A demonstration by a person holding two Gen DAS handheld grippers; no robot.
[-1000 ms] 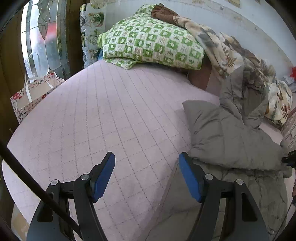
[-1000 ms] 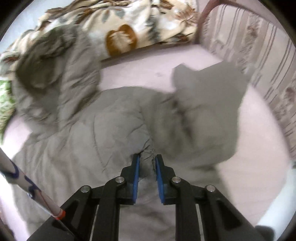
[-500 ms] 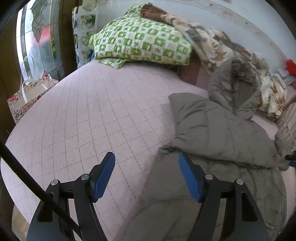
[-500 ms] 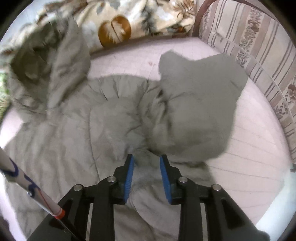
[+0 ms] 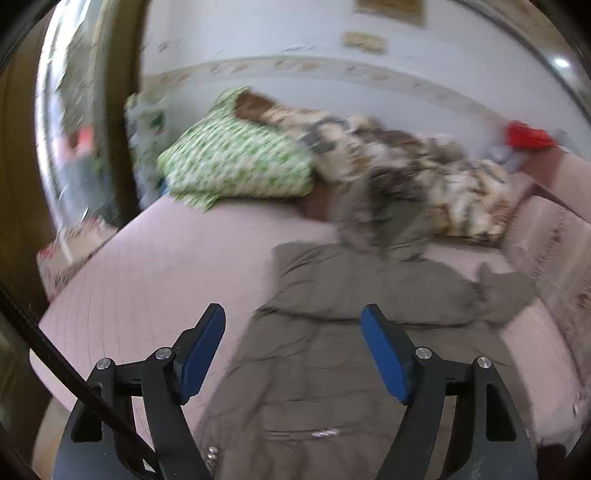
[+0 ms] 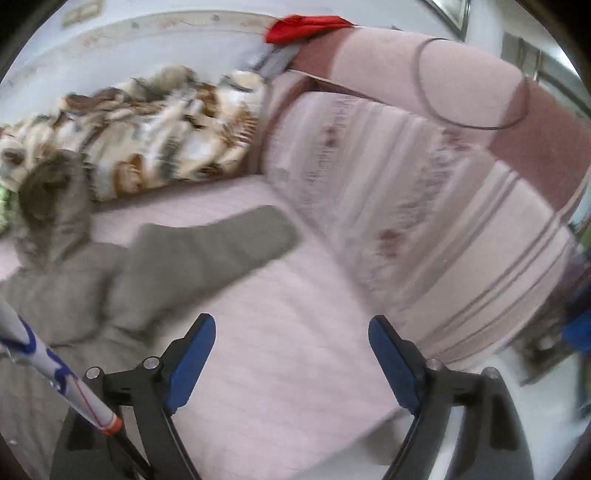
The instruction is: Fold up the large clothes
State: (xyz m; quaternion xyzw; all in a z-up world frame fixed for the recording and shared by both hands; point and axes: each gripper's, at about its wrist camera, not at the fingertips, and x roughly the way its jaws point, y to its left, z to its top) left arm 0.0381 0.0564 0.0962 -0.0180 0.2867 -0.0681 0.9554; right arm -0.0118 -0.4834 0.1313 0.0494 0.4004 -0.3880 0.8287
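A large grey-olive padded jacket (image 5: 332,362) lies on the pink quilted bed (image 5: 155,280), one sleeve folded across its chest and the hood towards the far bedding. My left gripper (image 5: 293,350) is open and empty, above the jacket's lower body. In the right wrist view the jacket (image 6: 92,280) lies to the left, its other sleeve (image 6: 236,240) stretched out to the right over the bed (image 6: 295,325). My right gripper (image 6: 291,354) is open wide and empty, over bare bed to the right of the jacket.
A green checked pillow (image 5: 236,162) and a leaf-patterned blanket (image 5: 436,181) lie at the bed's far side. A striped padded headboard (image 6: 424,206) rises to the right, with a red cloth (image 6: 303,27) on top. A gift bag (image 5: 70,251) stands left of the bed.
My right gripper has let go of the jacket fabric, opened wide and swung right over bare bed. My left gripper stayed open and has pulled back and turned right towards the jacket.
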